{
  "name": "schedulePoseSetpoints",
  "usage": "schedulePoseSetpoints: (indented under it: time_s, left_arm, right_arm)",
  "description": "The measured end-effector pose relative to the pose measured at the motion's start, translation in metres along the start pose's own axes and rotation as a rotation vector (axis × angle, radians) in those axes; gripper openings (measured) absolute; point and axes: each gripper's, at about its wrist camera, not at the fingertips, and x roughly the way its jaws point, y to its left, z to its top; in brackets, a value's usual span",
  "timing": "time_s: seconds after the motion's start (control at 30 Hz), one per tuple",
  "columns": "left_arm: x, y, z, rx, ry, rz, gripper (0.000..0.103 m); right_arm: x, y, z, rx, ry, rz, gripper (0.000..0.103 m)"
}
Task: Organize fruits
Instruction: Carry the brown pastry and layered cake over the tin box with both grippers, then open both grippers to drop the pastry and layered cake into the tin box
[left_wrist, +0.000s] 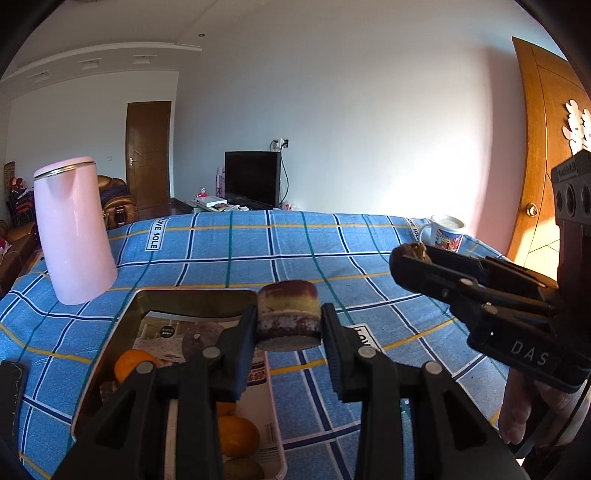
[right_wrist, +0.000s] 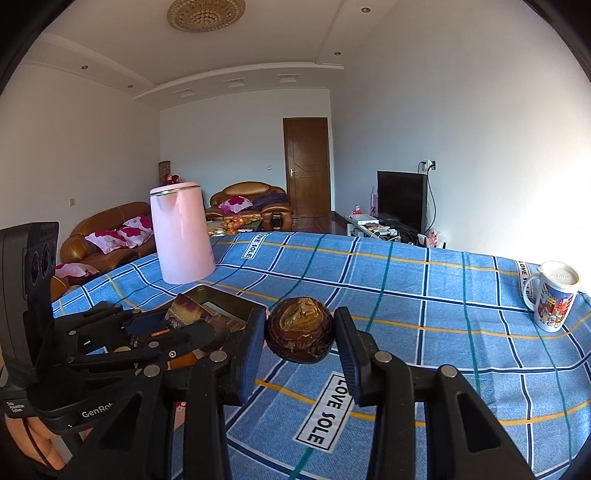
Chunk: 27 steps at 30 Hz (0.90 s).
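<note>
Oranges (left_wrist: 236, 435) show only in left view.

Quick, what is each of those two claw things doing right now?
Left gripper: shut on a short striped brown-and-yellow cylinder chunk.
Right gripper: shut on a round brown husked bulb.

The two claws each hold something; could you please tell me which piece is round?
The right claw grips the round brown bulb; the left claw holds a flat-cut cylindrical chunk.

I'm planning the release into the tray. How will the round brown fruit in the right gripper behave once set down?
The round brown fruit looks nearly spherical, so it may roll on release. Its rough, flaky skin probably grips the pads well. It seems firm, as the right gripper leaves no visible dent.
</note>
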Motion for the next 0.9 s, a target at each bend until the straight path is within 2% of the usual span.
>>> schedulePoseSetpoints:
  time_s: [0.5,0.9]
  left_arm:
    - [-0.022,0.050,-0.010,-0.055,0.002,0.084,0.036]
    - [-0.023,0.087,-0.028,-0.119,0.047,0.127,0.036]
  right_arm:
    - [0.025,0.055,0.010,-0.069,0.025,0.086,0.040]
    - [0.063,0.094,-0.003,-0.101,0.121,0.149,0.040]
